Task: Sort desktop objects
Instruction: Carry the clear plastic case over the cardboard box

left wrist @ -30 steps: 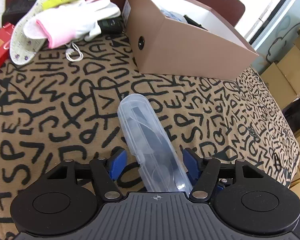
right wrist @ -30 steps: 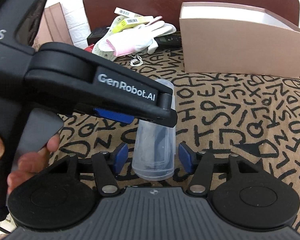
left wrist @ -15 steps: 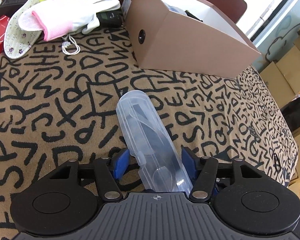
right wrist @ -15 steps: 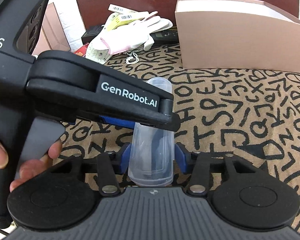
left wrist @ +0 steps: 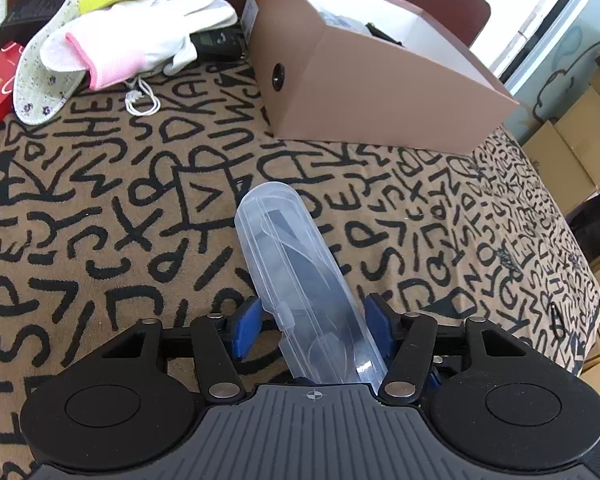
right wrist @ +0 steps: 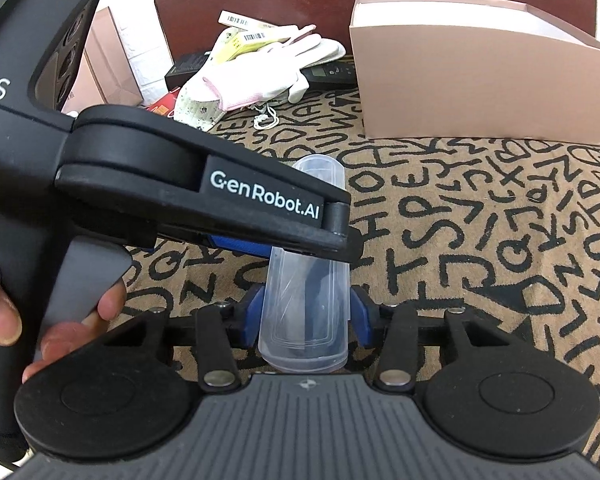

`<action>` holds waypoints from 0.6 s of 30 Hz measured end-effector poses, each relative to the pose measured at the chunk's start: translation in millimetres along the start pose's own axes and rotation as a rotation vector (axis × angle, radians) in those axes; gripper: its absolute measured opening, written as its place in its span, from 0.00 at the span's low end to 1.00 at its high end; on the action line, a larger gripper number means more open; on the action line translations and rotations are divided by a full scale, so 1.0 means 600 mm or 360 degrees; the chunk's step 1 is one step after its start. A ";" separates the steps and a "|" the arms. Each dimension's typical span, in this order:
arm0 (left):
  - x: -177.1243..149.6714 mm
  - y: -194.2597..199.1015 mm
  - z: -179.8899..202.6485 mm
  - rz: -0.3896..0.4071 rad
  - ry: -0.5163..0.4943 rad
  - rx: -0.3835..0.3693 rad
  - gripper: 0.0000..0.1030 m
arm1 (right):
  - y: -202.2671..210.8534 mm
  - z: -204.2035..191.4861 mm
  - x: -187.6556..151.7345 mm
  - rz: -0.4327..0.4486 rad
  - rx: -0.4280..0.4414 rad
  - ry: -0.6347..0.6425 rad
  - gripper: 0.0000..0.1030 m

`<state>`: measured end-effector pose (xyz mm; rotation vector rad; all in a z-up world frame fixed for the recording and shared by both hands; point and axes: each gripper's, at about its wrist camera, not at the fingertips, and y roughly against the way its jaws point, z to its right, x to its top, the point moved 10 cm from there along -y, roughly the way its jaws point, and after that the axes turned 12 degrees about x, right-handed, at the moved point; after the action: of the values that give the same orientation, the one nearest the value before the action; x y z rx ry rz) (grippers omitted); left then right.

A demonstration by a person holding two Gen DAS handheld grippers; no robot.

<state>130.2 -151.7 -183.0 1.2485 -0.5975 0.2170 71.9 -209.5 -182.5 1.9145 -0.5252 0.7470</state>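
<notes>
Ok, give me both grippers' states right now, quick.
Left gripper: shut on the clear plastic case, pads at both sides.
Right gripper: shut on the same case's other end, pads pressing both sides.

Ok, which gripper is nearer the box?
Left. The left gripper clamps the case farther along, ahead of the right gripper, which holds the case's near end. The box sits beyond the case's far end, apart from both.

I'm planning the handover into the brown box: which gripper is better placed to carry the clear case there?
Right, probably. The right gripper pinches the clear case squarely at its end; the left gripper shows a gap beside its left pad.
</notes>
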 end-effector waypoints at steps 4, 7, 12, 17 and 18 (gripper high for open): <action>0.012 0.026 0.016 0.0073 -0.0011 -0.0010 0.57 | 0.018 -0.002 0.008 0.0042 0.0000 0.0009 0.49; 0.038 0.053 0.037 0.0161 -0.0021 -0.0027 0.57 | 0.041 -0.003 0.030 0.0104 -0.0011 0.0037 0.49; 0.109 0.088 0.076 0.0316 -0.0026 -0.0060 0.57 | 0.082 0.008 0.090 0.0243 -0.0059 0.0105 0.49; 0.193 0.114 0.123 0.0467 -0.0077 -0.0082 0.56 | 0.117 0.032 0.165 0.0388 -0.0098 0.0155 0.49; 0.207 0.115 0.131 0.0482 -0.0084 -0.0089 0.56 | 0.122 0.037 0.180 0.0411 -0.0113 0.0173 0.49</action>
<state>176.9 -223.4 -44.6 1.1093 -0.8332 0.4177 108.7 -265.5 -68.5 1.7484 -0.7299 0.9795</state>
